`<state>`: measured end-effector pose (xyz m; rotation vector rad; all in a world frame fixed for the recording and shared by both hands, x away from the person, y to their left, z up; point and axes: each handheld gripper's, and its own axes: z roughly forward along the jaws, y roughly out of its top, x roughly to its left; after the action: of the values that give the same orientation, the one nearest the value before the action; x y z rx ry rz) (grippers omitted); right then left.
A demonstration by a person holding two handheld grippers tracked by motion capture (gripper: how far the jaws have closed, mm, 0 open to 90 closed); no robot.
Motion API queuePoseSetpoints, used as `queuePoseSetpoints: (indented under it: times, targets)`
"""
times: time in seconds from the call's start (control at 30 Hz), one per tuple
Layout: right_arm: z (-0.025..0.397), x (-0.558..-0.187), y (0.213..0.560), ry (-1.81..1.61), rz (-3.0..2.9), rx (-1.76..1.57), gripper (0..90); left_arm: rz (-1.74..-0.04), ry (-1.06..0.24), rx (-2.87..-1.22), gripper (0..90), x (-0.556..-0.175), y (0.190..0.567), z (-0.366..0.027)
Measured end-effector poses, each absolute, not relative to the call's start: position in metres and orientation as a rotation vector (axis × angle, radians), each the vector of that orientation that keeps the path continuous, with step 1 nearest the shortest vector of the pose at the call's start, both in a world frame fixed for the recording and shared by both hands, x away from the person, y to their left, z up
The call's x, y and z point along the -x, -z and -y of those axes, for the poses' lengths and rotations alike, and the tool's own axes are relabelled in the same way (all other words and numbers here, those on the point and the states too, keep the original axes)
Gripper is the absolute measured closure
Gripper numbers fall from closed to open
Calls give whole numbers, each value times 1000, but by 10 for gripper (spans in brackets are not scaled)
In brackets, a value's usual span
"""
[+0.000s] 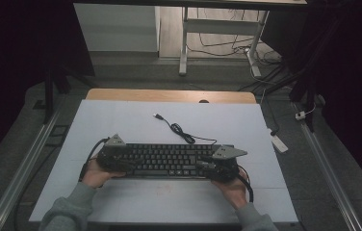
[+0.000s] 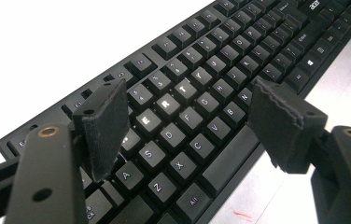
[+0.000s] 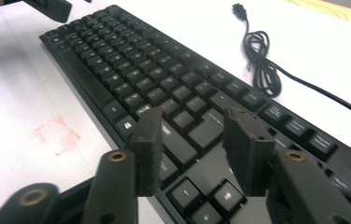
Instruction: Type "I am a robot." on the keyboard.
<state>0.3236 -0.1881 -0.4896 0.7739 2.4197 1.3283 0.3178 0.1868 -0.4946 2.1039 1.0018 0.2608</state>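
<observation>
Standing by the table, I see the flat black plastic keyboard (image 1: 167, 160) lying flat on the white table top (image 1: 135, 125), near the person's edge and about in the middle from side to side; the left gripper (image 2: 187, 116) hangs over its left end with its jaws spread wide above the letter keys, pinching nothing; the right gripper (image 3: 190, 140) hangs over the right end near the arrow keys, its jaws also apart and holding nothing; the thin black cord (image 1: 181, 132) curls away behind the keyboard, and its plug (image 3: 240, 10) lies loose on the table, stuck into nothing; so I think the work has hardly begun; both claws are lined up at the ends, but the grabbing, and any lifting or moving, is not yet done.
</observation>
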Motion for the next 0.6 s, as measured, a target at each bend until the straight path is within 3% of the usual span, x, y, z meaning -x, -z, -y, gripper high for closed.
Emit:
queuePoseSetpoints:
  times: [0.37, 0.6]
  targets:
    - [157, -328, 488, -1323, -2518, -652, 894, -1000, -261, -2108, 290, -317, 495, -187]
    - [135, -336, 489, -1305, -2534, -634, 896, -996, -262, -2114, 290, -317, 495, -185]
